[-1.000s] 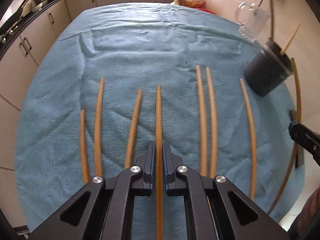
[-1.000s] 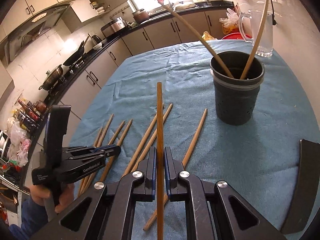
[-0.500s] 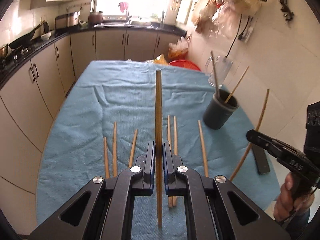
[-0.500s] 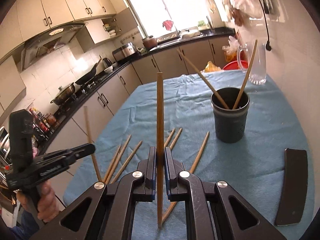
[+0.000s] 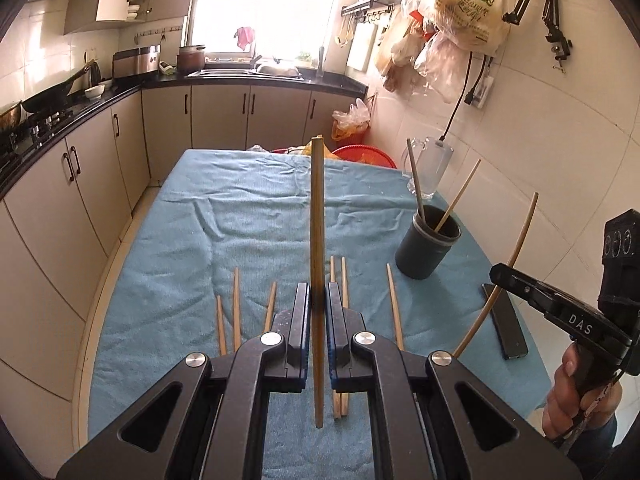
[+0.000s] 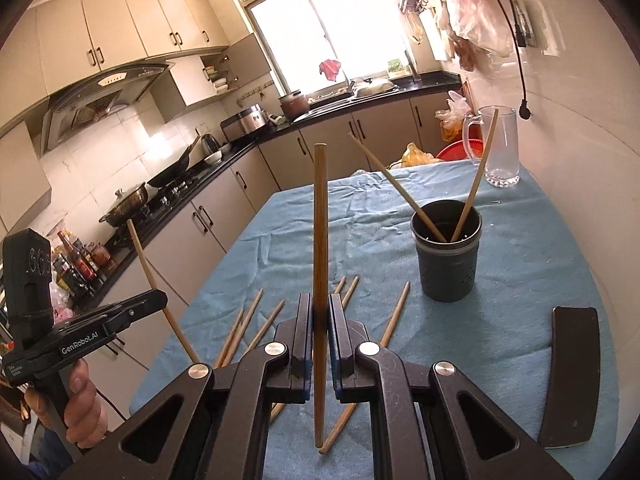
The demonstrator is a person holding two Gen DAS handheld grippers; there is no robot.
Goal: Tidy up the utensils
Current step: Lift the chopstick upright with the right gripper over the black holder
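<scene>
My left gripper is shut on a wooden chopstick and holds it upright, well above the table. My right gripper is shut on another wooden chopstick, also upright and lifted. Each gripper shows in the other's view, the right one and the left one. A dark round holder stands on the blue cloth at the right, with two chopsticks leaning in it; it also shows in the left wrist view. Several chopsticks lie on the cloth below the grippers.
A glass mug with one chopstick in it stands behind the holder by the wall. A flat black object lies on the cloth at the right edge. Kitchen cabinets and a counter run along the left and the far side.
Both grippers have risen and tilted up from the cloth, each carrying its chopstick. The lying chopsticks and the holder now look smaller and farther below.
</scene>
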